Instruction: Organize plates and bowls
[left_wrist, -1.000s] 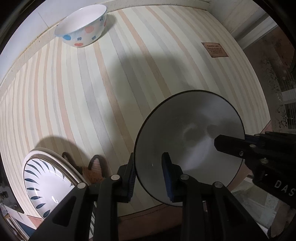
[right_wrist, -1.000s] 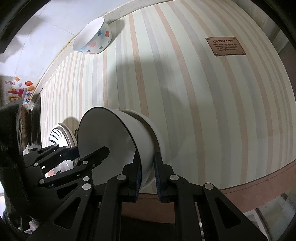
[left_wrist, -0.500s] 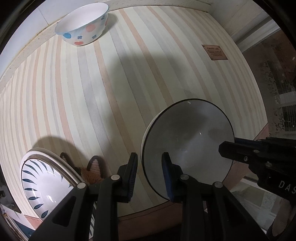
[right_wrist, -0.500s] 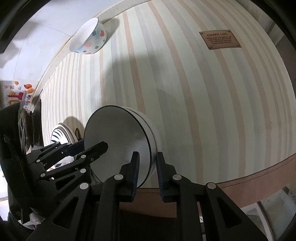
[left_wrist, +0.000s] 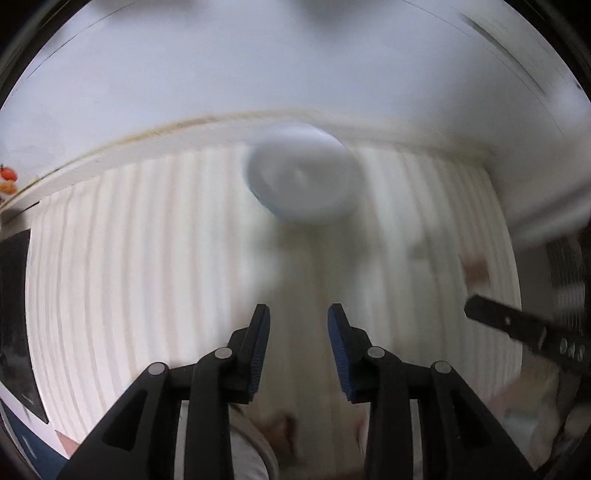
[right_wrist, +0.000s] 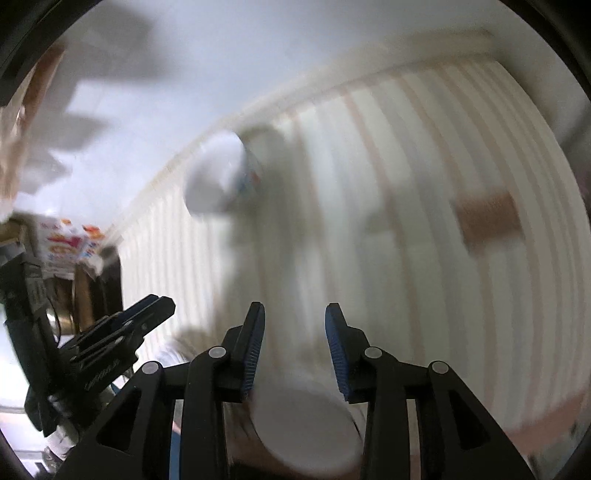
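Note:
Both views are motion-blurred. The patterned bowl (left_wrist: 301, 177) stands at the far edge of the striped tablecloth (left_wrist: 147, 258), by the wall; it also shows in the right wrist view (right_wrist: 221, 177). My left gripper (left_wrist: 298, 334) is open and empty above the cloth, pointing at that bowl. My right gripper (right_wrist: 294, 334) is open and empty. The plain white bowl (right_wrist: 306, 432) sits on the table just below and between the right gripper's fingers. The left gripper's fingers (right_wrist: 122, 325) show at the left of the right wrist view.
A brown label patch (right_wrist: 487, 218) lies on the cloth at the right. A rim of the blue-patterned plate (left_wrist: 255, 458) shows at the bottom of the left wrist view. Dark objects and a colourful sticker sheet (right_wrist: 70, 240) stand at the table's left end.
Both grippers have let go of the white bowl, opened, and swung up and back from it. The bowl now rests on the table. The far patterned bowl now sits near centre view.

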